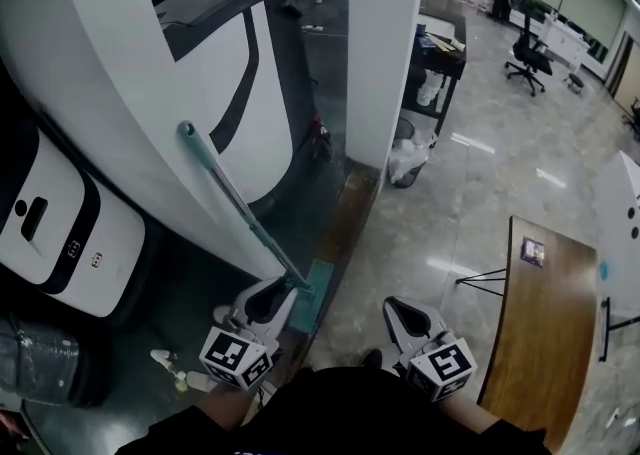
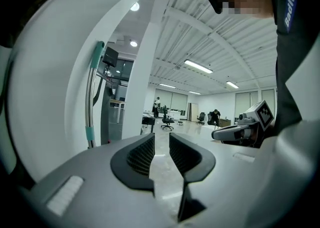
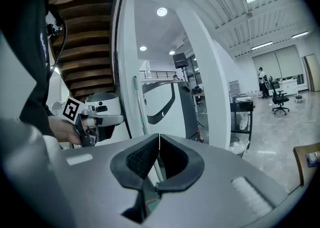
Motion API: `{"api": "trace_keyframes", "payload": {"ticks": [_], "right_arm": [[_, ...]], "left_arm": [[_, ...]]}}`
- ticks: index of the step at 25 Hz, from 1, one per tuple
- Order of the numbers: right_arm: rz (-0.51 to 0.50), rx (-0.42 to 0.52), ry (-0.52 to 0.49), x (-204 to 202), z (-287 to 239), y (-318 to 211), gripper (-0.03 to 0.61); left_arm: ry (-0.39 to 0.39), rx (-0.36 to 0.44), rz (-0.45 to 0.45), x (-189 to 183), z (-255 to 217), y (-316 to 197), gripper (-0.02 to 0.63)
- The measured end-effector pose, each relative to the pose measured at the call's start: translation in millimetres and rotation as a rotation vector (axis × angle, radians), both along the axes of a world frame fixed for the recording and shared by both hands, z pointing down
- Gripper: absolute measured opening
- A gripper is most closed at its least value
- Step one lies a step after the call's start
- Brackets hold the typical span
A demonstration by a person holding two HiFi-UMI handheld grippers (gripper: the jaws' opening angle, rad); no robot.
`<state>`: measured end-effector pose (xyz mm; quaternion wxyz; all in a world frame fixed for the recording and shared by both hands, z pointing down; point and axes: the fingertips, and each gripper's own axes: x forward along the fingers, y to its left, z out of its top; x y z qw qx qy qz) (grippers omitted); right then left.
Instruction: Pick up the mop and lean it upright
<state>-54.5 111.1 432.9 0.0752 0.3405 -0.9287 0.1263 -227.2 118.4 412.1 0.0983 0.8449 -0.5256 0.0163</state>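
Observation:
The mop stands leaning against the curved white wall [image 1: 120, 93]. Its silver handle [image 1: 235, 203] carries a teal grip at the top, and its flat teal head [image 1: 318, 295] rests on the floor. My left gripper [image 1: 283, 293] is low beside the bottom of the handle. In the left gripper view the jaws [image 2: 161, 144] stand apart with nothing between them, and the handle [image 2: 90, 106] rises to their left, untouched. My right gripper [image 1: 395, 305] hangs to the right of the mop head, its jaws [image 3: 159, 144] shut and empty, with the handle [image 3: 140, 114] beyond them.
A white pillar [image 1: 385, 43] stands behind the mop, with a bagged bin [image 1: 405, 158] and a black cart [image 1: 440, 53] beside it. A wooden table [image 1: 540, 323] is at the right, a white machine [image 1: 60, 233] at the left, and small bottles [image 1: 170, 368] lie on the floor.

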Motion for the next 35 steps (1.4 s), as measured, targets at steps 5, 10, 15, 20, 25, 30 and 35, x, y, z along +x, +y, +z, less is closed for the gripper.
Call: {"api": "trace_keyframes", "payload": {"ticks": [5,10,15,20,25,30,35], "right_arm": [[-0.061,-0.011,-0.025,18.5,3.8,-20.4,0.012],[-0.103,-0.014,-0.034,38.9,6.7,-34.8,0.012],[-0.123,-0.022,-0.047,53.6,13.1,-45.7,0.012],[-0.125,-0.047,-0.053,57.1,19.3,-55.6,0.014],[-0.112,-0.054,-0.033,53.2,17.2,-66.4,0.014],[-0.086,-0.046,-0.005,52.3,13.3,-77.4,0.014],[-0.071,-0.038,0.019,44.1,6.7,-82.5,0.014]], "left_arm": [[-0.031,0.009,-0.102,4.3,-10.9,-16.6,0.117],[-0.058,0.021,-0.16,17.0,-12.2,-26.5,0.123],[-0.072,0.026,-0.223,19.1,-16.3,-35.4,0.13],[-0.112,0.005,-0.293,-7.2,-3.3,-46.2,0.14],[-0.113,-0.034,-0.342,-37.9,14.8,-61.7,0.153],[-0.1,-0.039,-0.378,-62.3,13.5,-80.1,0.17],[-0.104,-0.04,-0.413,-87.2,15.6,-91.0,0.196]]}}
